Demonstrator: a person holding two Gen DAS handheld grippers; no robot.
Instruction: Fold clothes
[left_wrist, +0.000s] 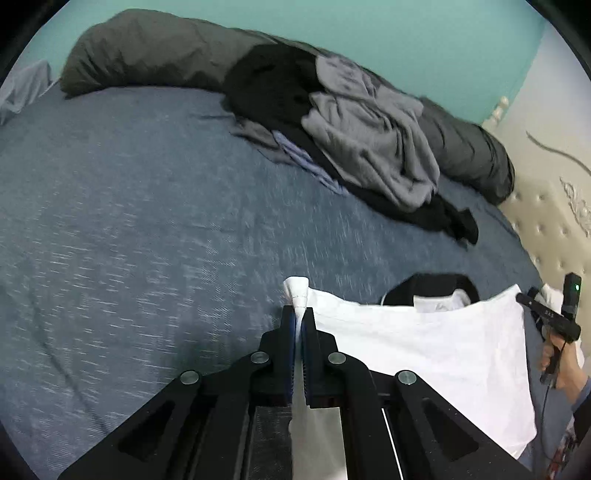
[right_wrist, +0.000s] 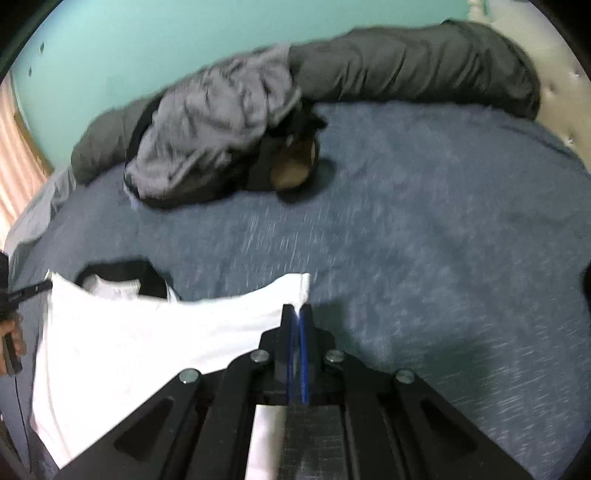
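white shirt pinched at both corners above the bed

the left hand-held gripper (left_wrist: 298, 317) is clamped on one corner of the white shirt (left_wrist: 424, 350), a small tuft of cloth poking out past its blue pads. the right hand-held gripper (right_wrist: 298, 314) is closed the same way on the opposite corner, with only a thin edge of fabric caught between its pads. the shirt hangs stretched between the two, just above the blue bed (left_wrist: 147, 221), its black collar (left_wrist: 432, 284) showing at the top edge. further back lies a heap of grey and black clothes (left_wrist: 351, 140), waiting, and behind it a long dark bolster (left_wrist: 147, 48) along the teal wall.

the risk, as i judge it, sits with the right grip: so little cloth is held that any sharp tug apart could pull the corner free and drop that side in a crumple. uneven lowering would also lay the shirt down skewed and creased, spoiling the fold.
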